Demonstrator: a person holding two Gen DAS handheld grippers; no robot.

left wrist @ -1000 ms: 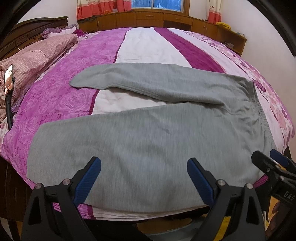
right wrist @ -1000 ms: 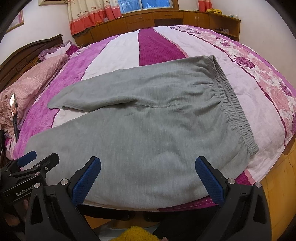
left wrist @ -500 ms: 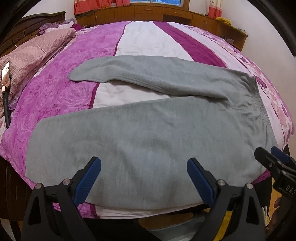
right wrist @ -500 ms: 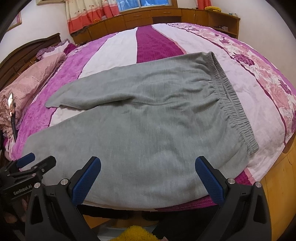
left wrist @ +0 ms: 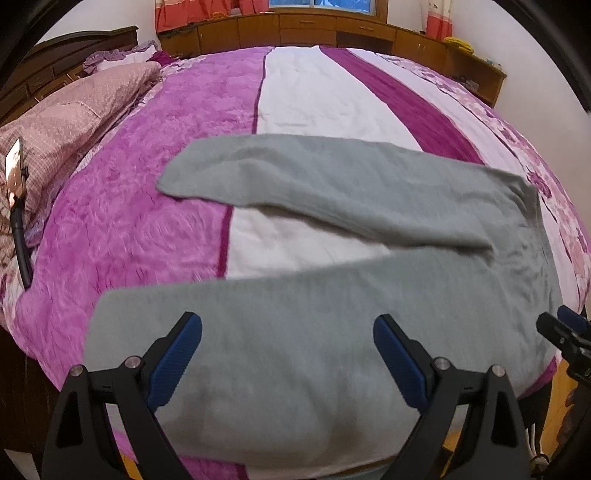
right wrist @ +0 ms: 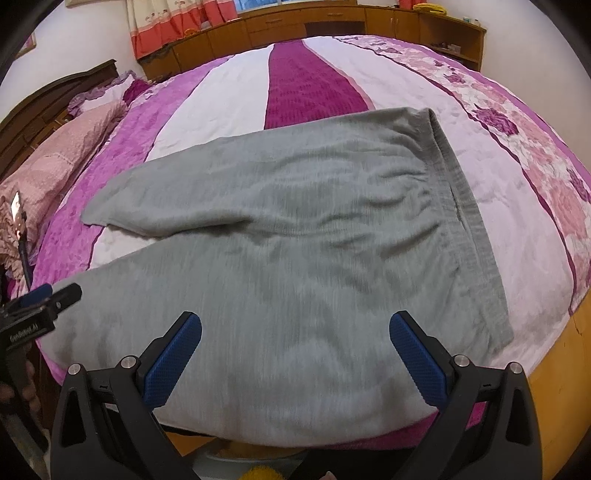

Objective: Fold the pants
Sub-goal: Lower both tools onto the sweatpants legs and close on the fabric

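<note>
Grey sweatpants (left wrist: 295, 332) lie spread flat on the bed, legs pointing left and splayed apart, waistband (right wrist: 469, 229) at the right. My left gripper (left wrist: 288, 350) is open and empty, hovering over the near leg close to the bed's front edge. My right gripper (right wrist: 295, 350) is open and empty, over the seat of the pants (right wrist: 295, 258) near the front edge. The right gripper also shows at the right edge of the left wrist view (left wrist: 565, 332), and the left gripper at the left edge of the right wrist view (right wrist: 40, 302).
The bed has a purple, white and pink striped cover (left wrist: 314, 92). Pink pillows (left wrist: 74, 107) and a phone on a stand (left wrist: 14, 173) are at the left. Wooden cabinets (right wrist: 332, 18) line the far wall. The bed's front edge drops to a wooden floor (right wrist: 561, 387).
Both grippers have moved forward over the pants and tilted down, so the pants sit closer and larger in view. Both stay open. The pants have not moved.
</note>
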